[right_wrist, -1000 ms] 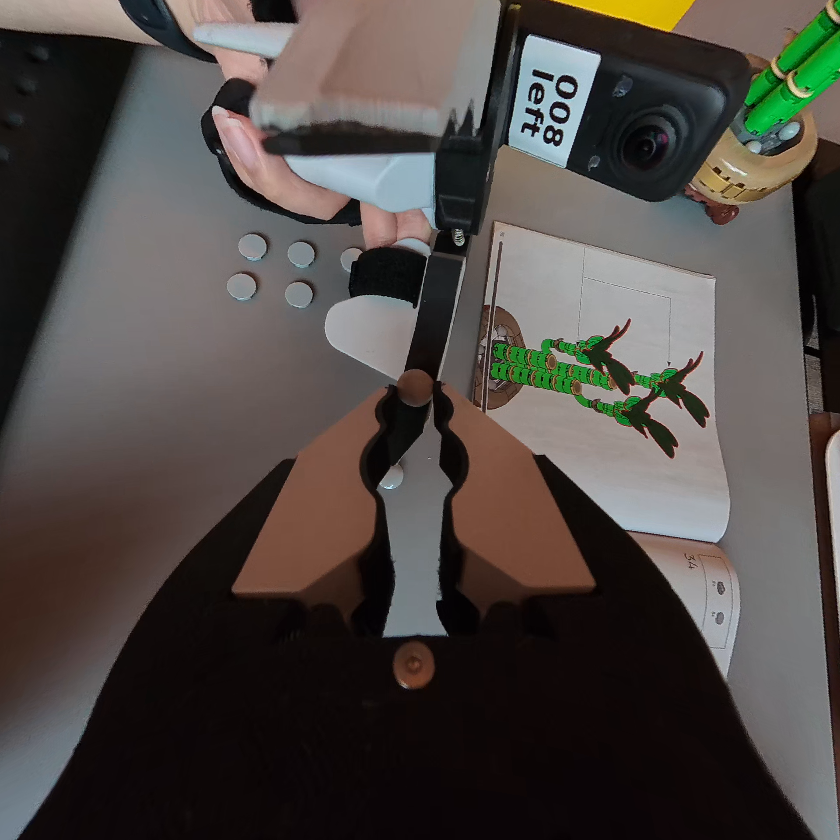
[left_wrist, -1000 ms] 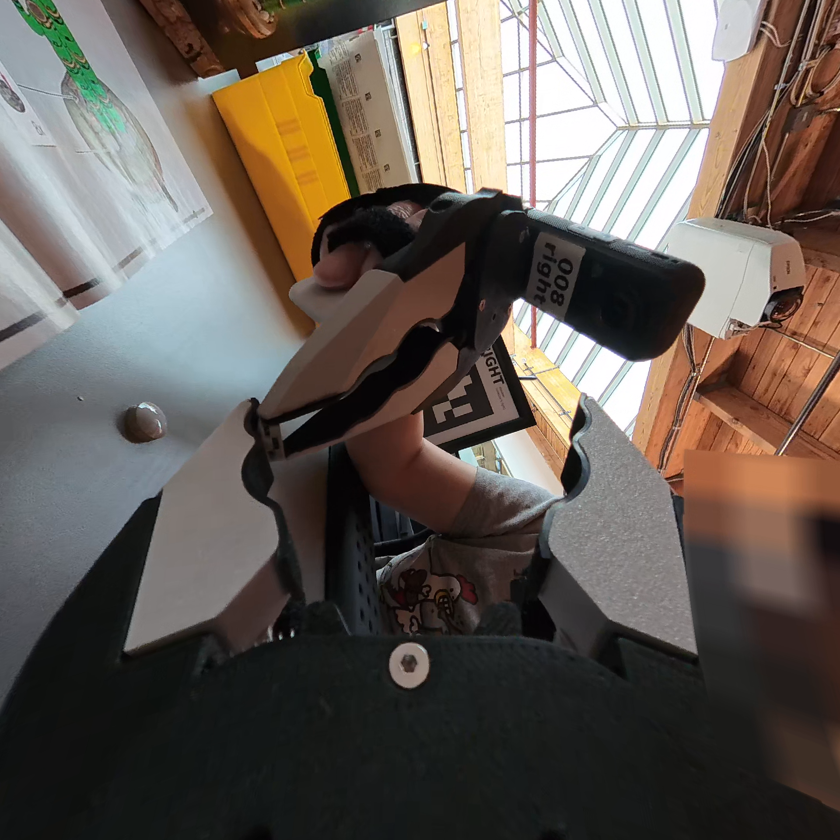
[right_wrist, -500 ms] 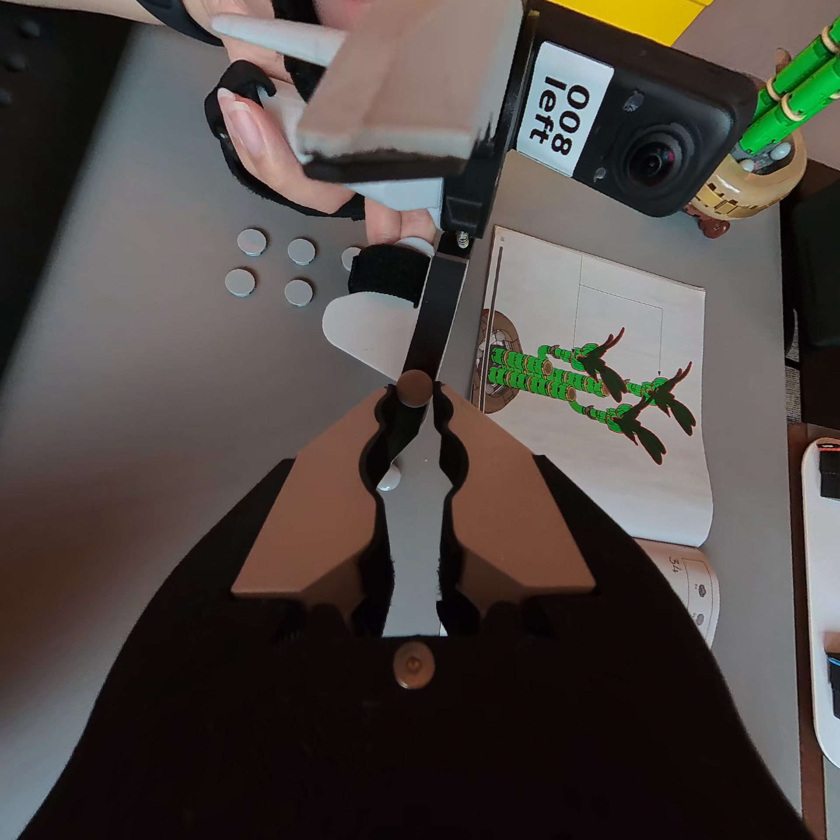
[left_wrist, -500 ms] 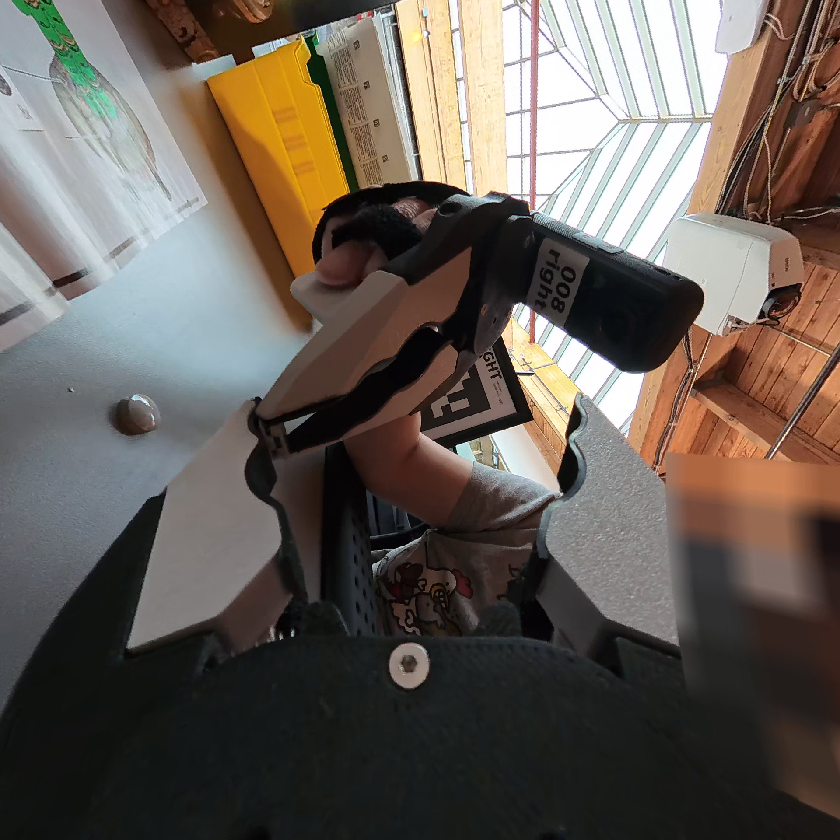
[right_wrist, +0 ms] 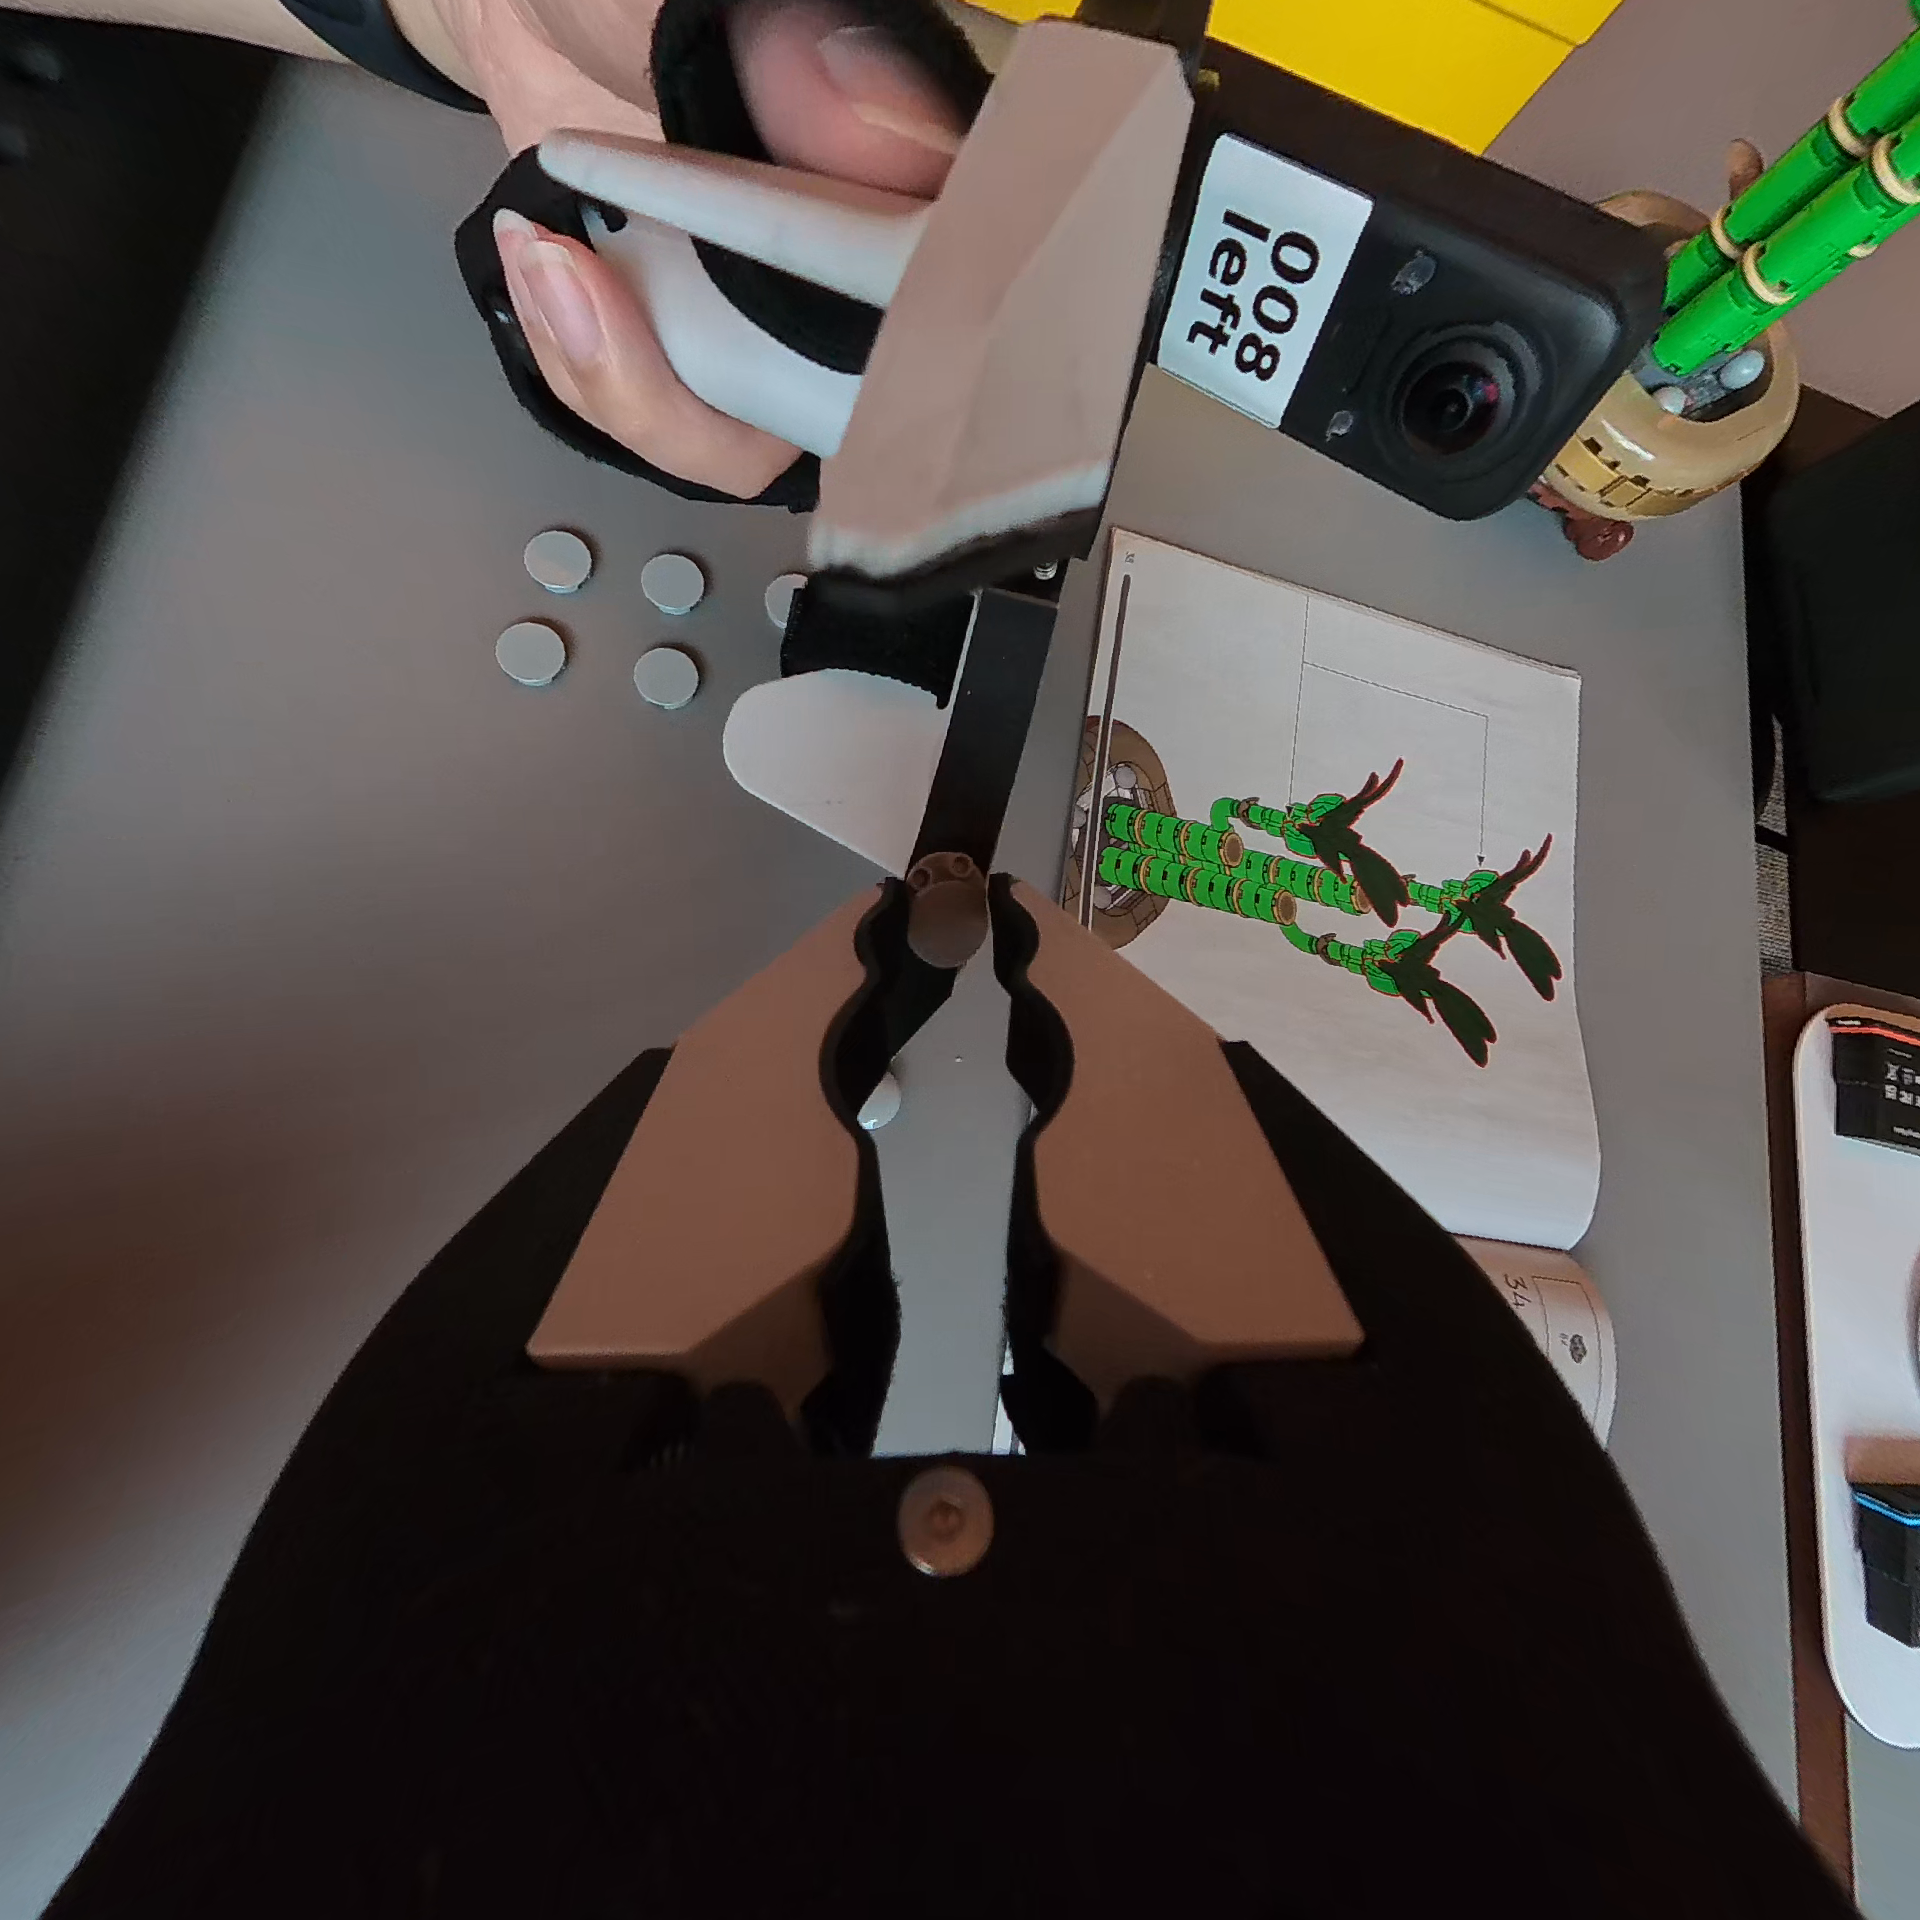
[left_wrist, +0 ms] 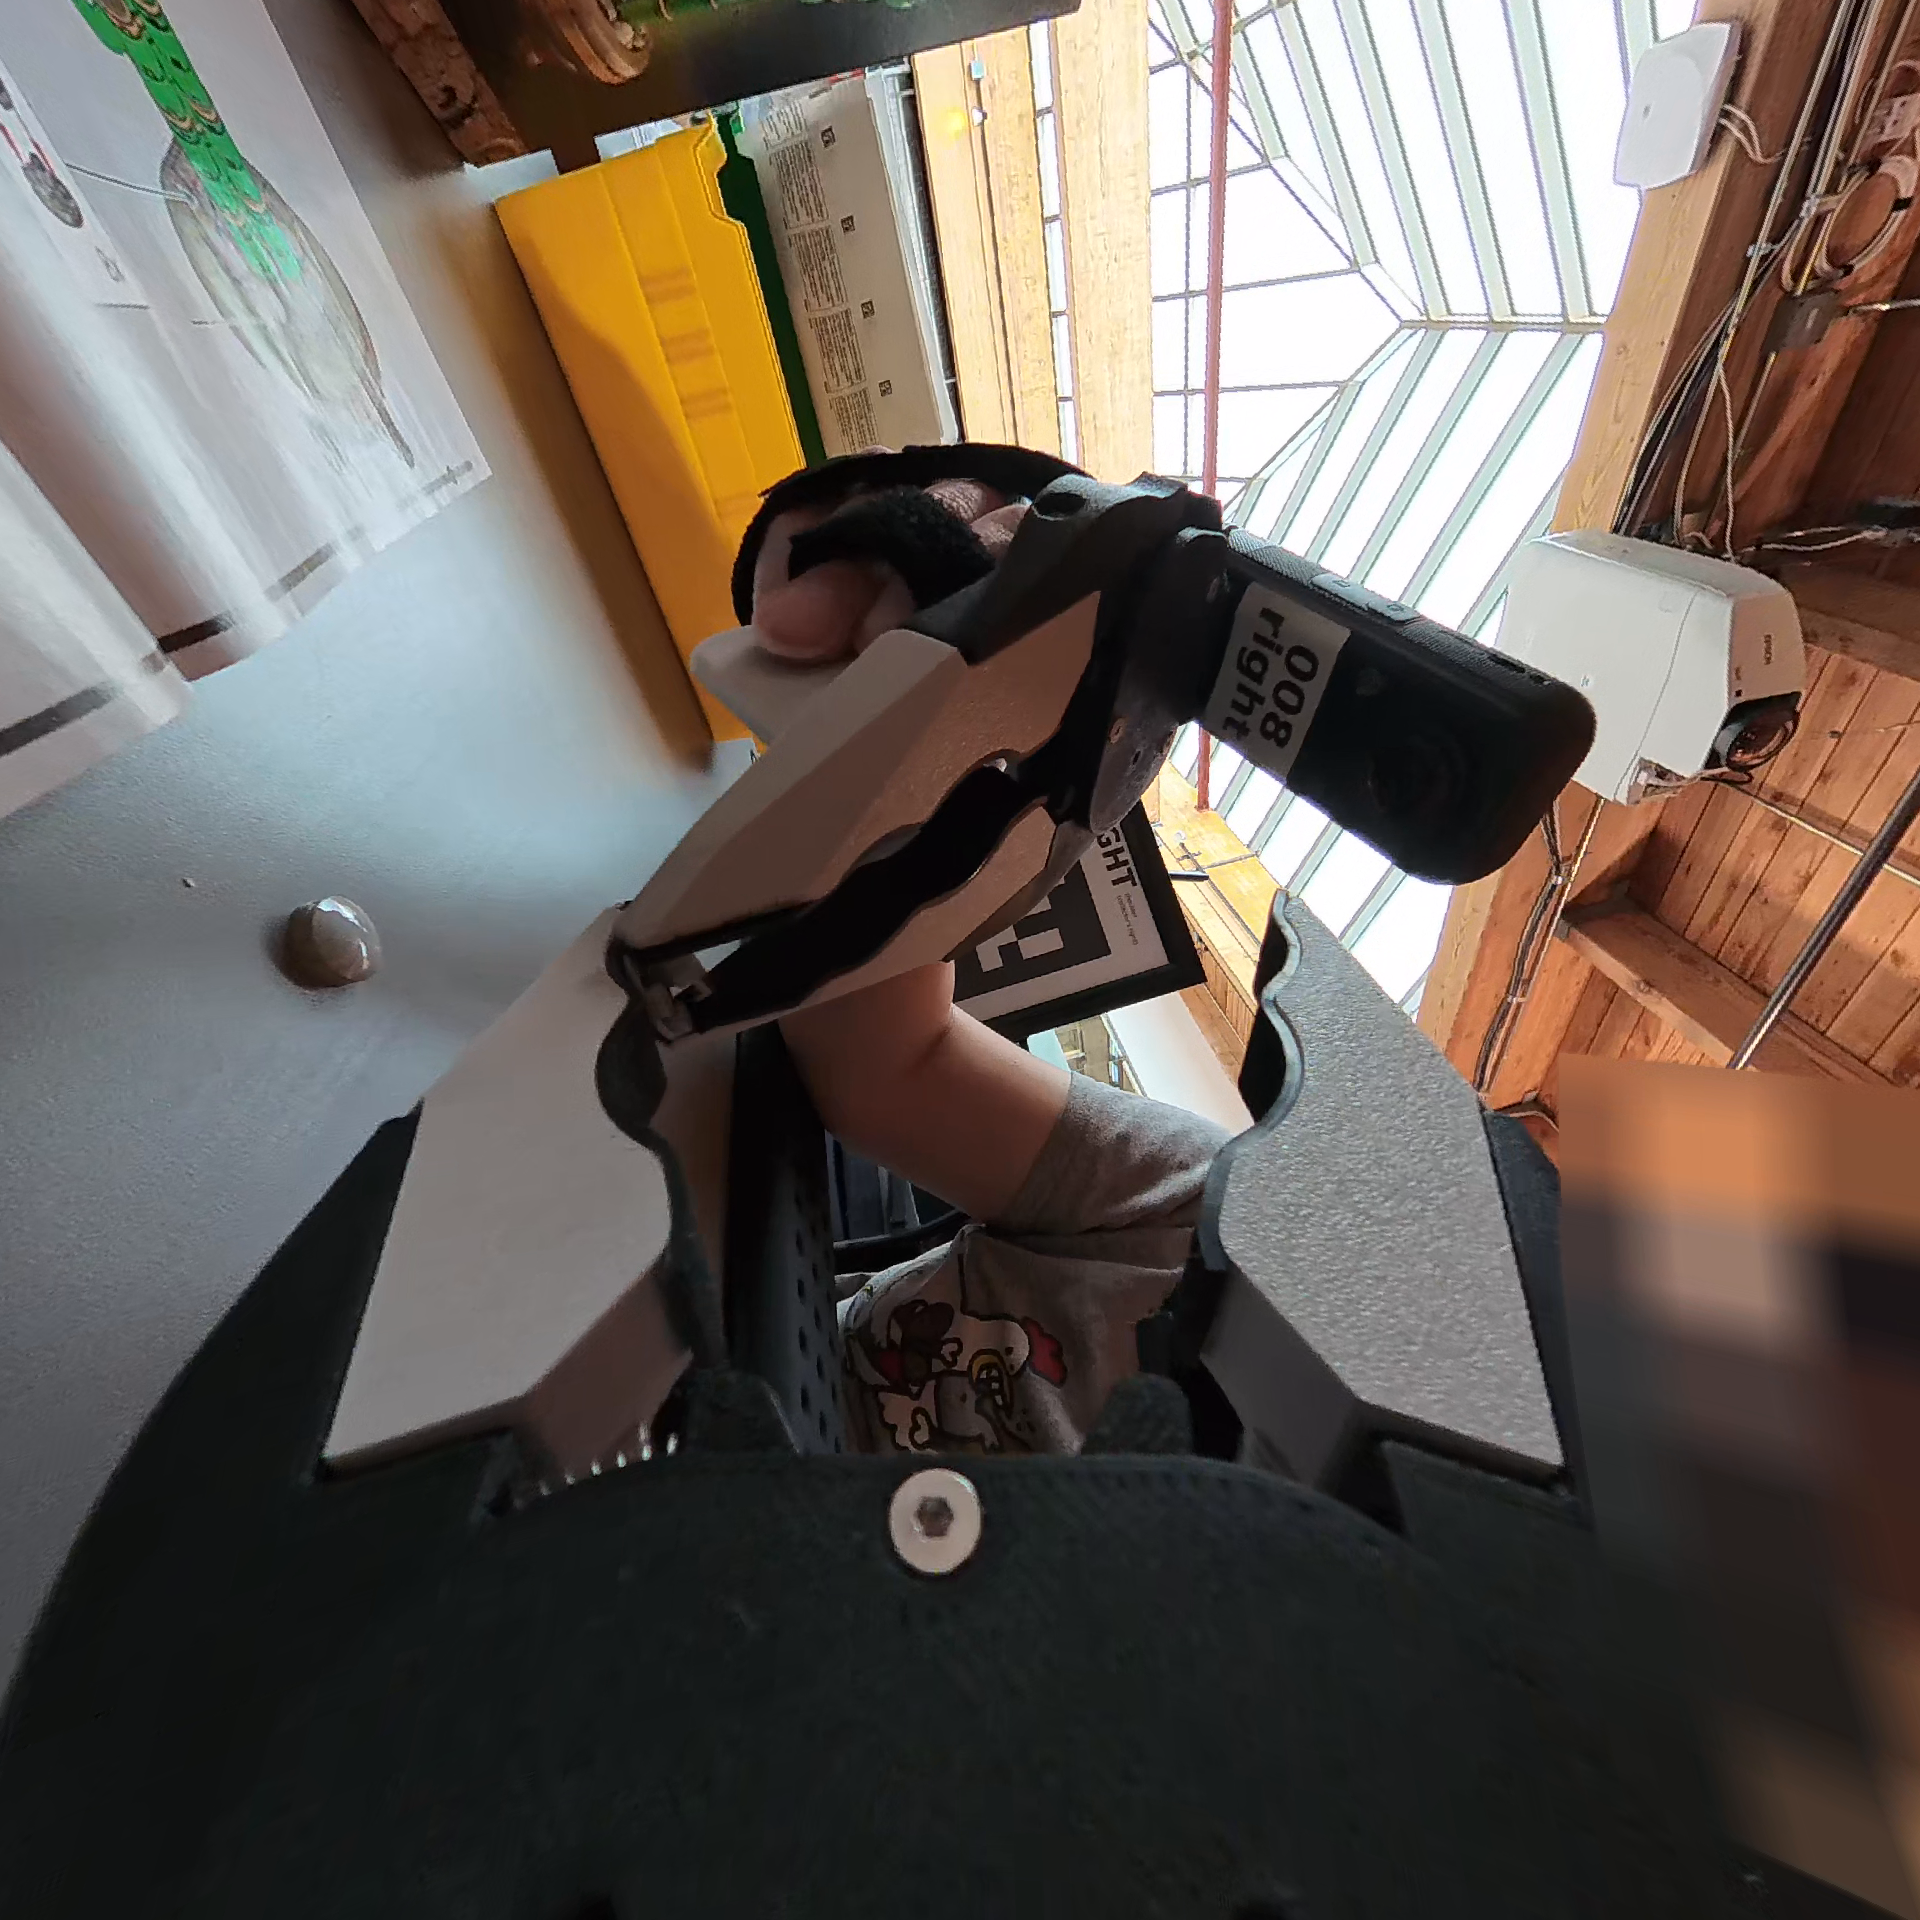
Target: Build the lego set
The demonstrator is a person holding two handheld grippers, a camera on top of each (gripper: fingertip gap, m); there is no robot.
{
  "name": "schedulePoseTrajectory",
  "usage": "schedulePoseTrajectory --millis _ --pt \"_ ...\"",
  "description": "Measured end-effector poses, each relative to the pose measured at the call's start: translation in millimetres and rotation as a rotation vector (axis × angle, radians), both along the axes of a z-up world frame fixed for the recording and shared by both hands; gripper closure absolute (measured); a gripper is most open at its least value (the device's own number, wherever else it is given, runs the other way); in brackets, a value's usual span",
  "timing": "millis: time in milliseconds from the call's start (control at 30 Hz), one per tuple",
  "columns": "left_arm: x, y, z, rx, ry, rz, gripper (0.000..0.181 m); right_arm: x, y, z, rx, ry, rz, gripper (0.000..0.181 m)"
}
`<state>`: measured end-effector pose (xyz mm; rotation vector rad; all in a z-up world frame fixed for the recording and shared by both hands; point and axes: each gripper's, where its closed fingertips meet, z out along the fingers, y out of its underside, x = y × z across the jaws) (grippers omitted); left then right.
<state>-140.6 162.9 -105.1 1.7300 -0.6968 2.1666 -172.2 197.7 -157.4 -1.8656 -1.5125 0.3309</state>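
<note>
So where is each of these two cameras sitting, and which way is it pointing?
Left wrist view: on the left gripper, open, tipped up toward the skylight; shows the person's right hand and forearm.
Right wrist view: on the right gripper, looking down at the grey table and booklet; shows the left hand.
Shared: each sees the other gripper, and the small brown piece the right one pinches.

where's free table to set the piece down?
Bare grey table lies left of the right gripper, below the round grey discs. Right is crowded: the open instruction booklet, then a white tray at the edge. Far right corner holds the green bamboo model.
</note>
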Motion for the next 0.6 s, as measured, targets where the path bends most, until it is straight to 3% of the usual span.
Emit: schedulePoseTrajectory --millis 600 --pt "-0.8 -0.8 2.0 0.041 -0.022 -0.006 0.072 -0.9 0.8 5.1 0.033 0.013 0.004 0.165"
